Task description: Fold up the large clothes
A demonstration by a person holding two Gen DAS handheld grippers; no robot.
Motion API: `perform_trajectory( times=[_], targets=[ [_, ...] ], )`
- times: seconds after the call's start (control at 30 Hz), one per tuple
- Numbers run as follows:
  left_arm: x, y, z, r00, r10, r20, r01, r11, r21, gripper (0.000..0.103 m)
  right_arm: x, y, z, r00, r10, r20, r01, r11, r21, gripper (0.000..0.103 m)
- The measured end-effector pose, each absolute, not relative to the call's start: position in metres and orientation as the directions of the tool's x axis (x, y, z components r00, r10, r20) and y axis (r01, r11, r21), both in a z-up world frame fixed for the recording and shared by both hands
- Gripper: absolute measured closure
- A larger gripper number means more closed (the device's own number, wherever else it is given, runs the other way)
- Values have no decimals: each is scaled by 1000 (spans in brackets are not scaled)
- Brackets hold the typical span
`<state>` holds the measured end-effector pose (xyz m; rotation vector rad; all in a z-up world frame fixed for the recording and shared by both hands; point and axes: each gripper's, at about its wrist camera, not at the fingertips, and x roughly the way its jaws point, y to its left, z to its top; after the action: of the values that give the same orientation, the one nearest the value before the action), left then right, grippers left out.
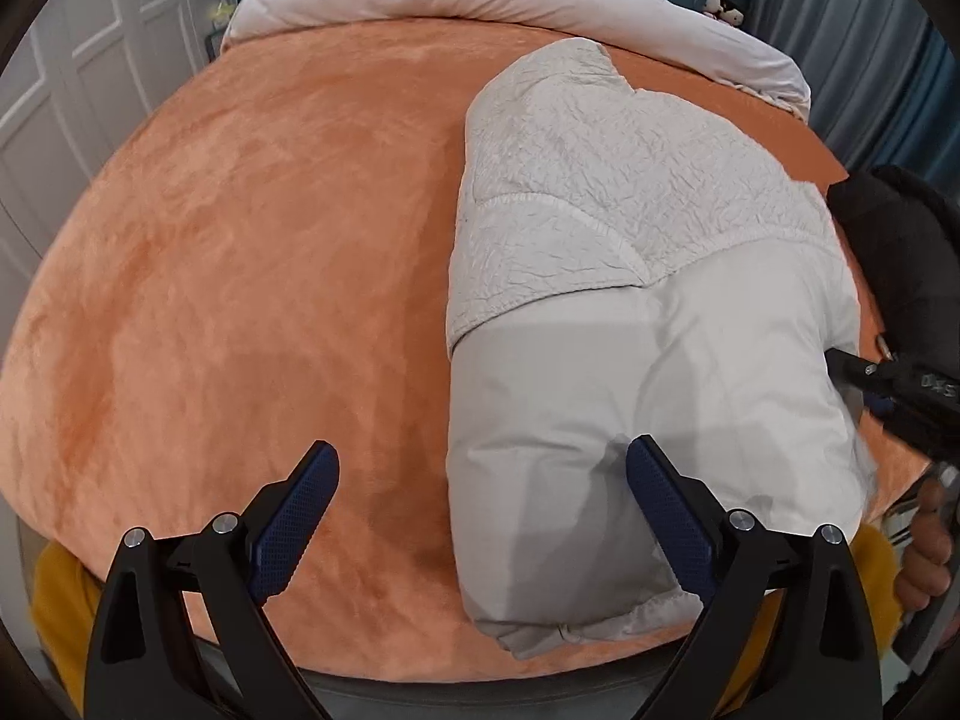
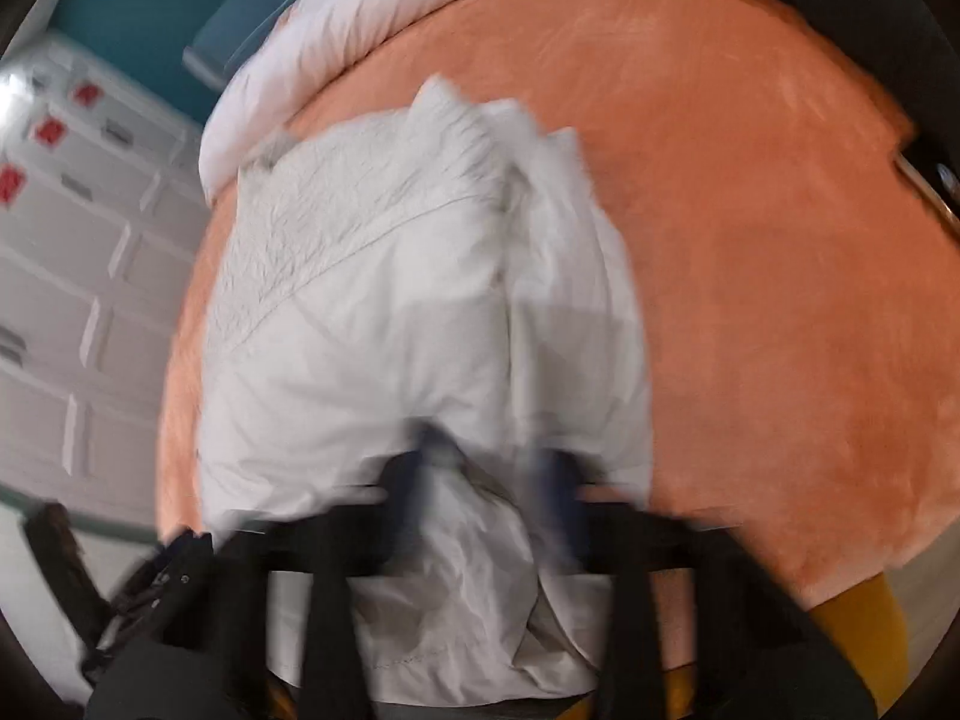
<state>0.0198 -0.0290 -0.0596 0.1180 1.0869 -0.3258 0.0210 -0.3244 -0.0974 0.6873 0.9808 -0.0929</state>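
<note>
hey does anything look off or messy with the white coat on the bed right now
Mostly tidy: the white coat lies folded lengthwise on the orange blanket. Its near hem is bunched up at the right hand-held gripper, in a blurred view.

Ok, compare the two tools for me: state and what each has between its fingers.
The left tool is open with nothing between its fingers, over the orange bed cover. The right tool looks pinched on the near edge of the white jacket, though blurred. The left view is sharp; the right is smeared. Both have black frames and blue pads.
</note>
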Motion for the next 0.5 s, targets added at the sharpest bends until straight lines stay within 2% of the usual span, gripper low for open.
perform_trajectory(
  times=[0.07,0.1,0.13,0.17,0.2,0.23,0.3,0.33,0.37,0.5],
  targets=[
    [17,-30,-53,441,-179,-880,315,948,-35,11,13,-319,-62,665,233,-710,285,799,529,100],
    [14,-30,-49,457,-174,-872,311,950,-27,11,-2,-318,-33,742,257,-619,212,786,581,100],
    [13,-28,-46,465,-175,-868,313,950,-24,11,-10,-319,-19,774,283,-566,168,770,616,101],
    [12,-28,-46,468,-175,-866,313,949,-23,11,-18,-320,-12,789,284,-544,156,764,626,101],
    [12,-28,-48,465,-173,-868,315,949,-21,11,-21,-320,-18,783,248,-571,188,781,596,101],
    [13,-30,-51,462,-166,-871,315,949,-13,11,-19,-319,-35,744,201,-638,240,810,535,101],
    [13,-32,-60,447,-166,-879,326,945,-13,5,-4,-319,-105,564,114,-818,357,859,367,99],
    [12,-32,-61,442,-195,-876,335,941,-40,5,-4,-322,-137,527,138,-838,392,836,384,99],
    [12,-32,-61,437,-207,-875,340,939,-53,5,-7,-326,-142,533,147,-833,427,804,415,99],
    [4,-43,-57,490,-120,-864,355,932,71,10,-5,-315,-96,530,50,-847,449,831,330,94]
  ],
)
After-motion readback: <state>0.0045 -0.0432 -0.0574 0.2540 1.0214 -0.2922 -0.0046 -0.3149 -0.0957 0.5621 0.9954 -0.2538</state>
